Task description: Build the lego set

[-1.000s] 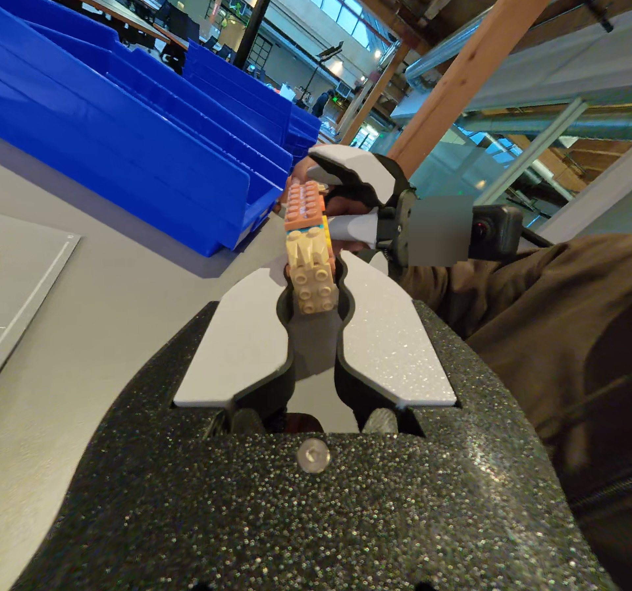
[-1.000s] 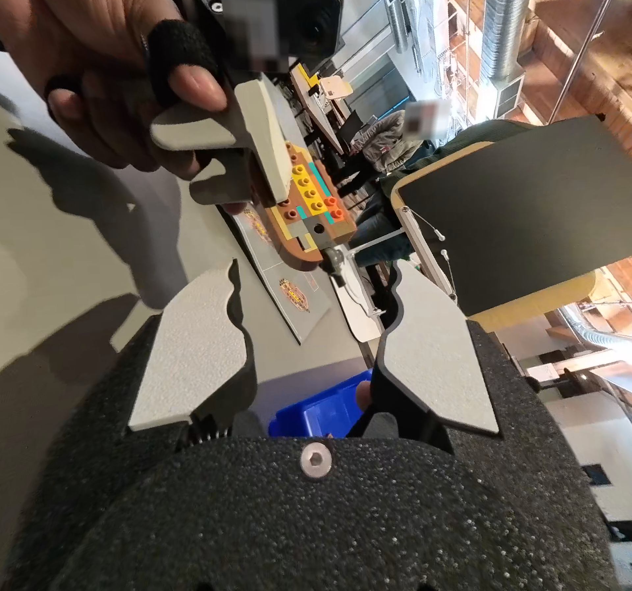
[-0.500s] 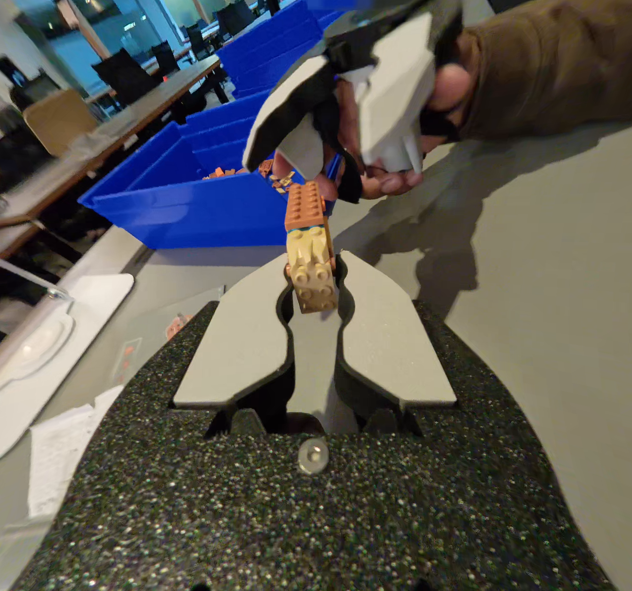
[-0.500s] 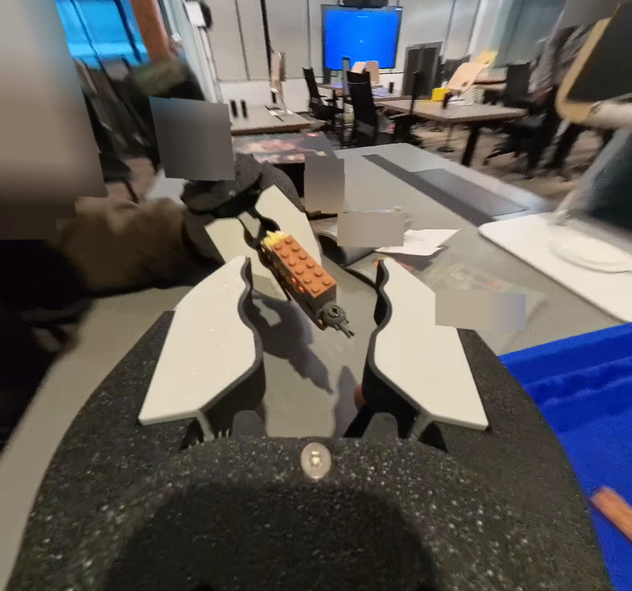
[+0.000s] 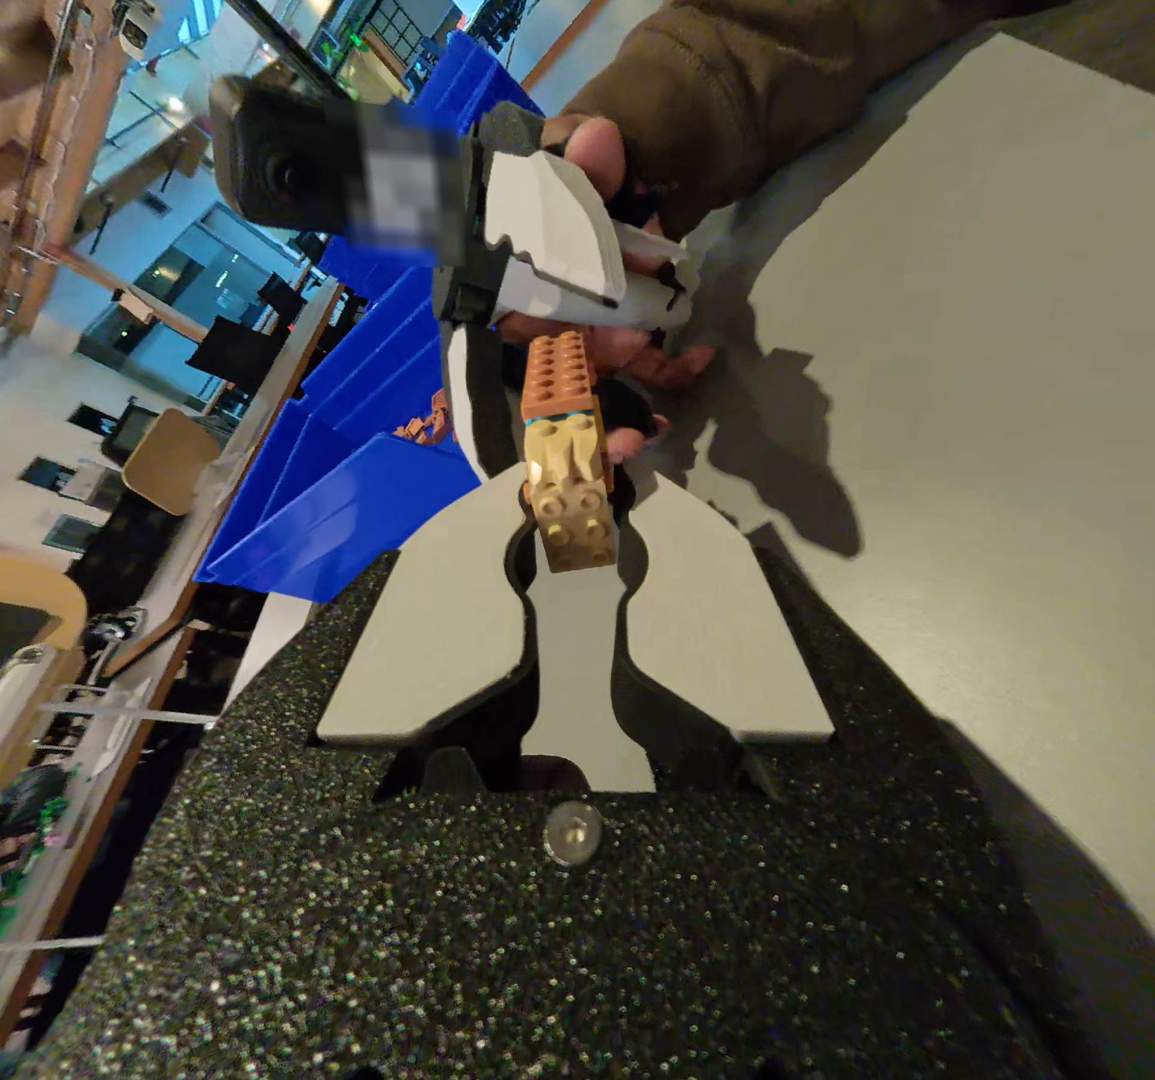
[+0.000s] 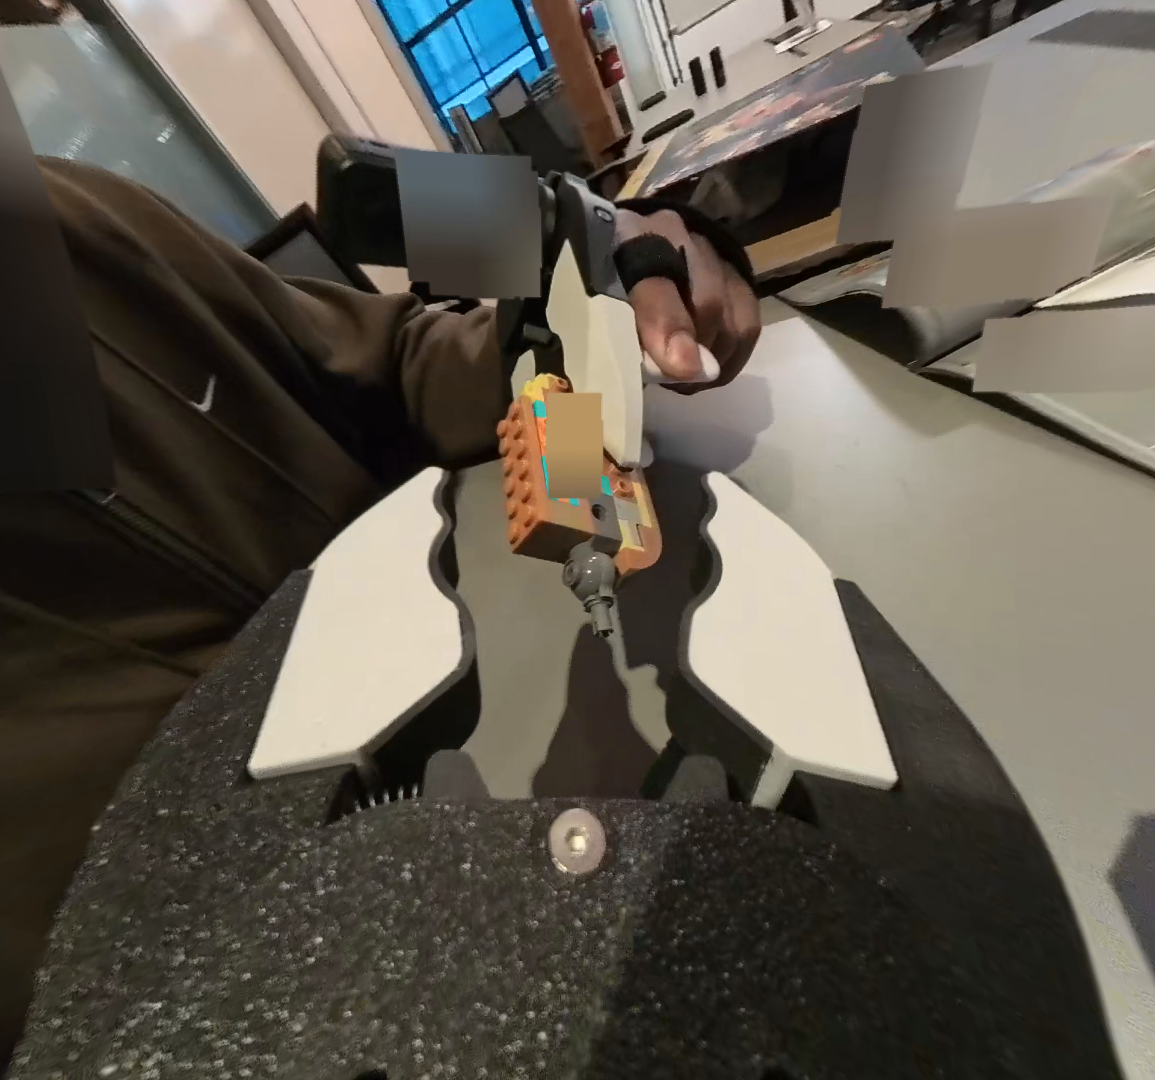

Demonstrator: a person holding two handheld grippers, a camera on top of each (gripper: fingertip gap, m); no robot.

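My left gripper (image 5: 575, 484) is shut on a small lego assembly (image 5: 559, 381) and holds it above the grey table (image 5: 937, 363). The assembly has tan bricks at the gripped end and an orange-brown brick beyond. In the right wrist view the assembly (image 6: 531, 488) shows orange, yellow and teal parts, with a grey ball-joint piece (image 6: 587, 575) at its near end. My right gripper (image 6: 578, 481) is open, its fingers wide on either side of the assembly's near end without touching it. It also shows in the left wrist view (image 5: 550, 238), just beyond the assembly, held by a hand.
Blue bins (image 5: 350, 488) stand in a row at the left, one with brown pieces in it. A brown sleeve (image 6: 250, 331) is close on the left. A dark box and papers (image 6: 781, 106) lie at the table's far side. Less than 4 cm separates the two grippers' tips.
Both views have swung and rolled. The right gripper, still open, has come closer, so the assembly's near end now sits between its fingertips. The left gripper has kept its hold.
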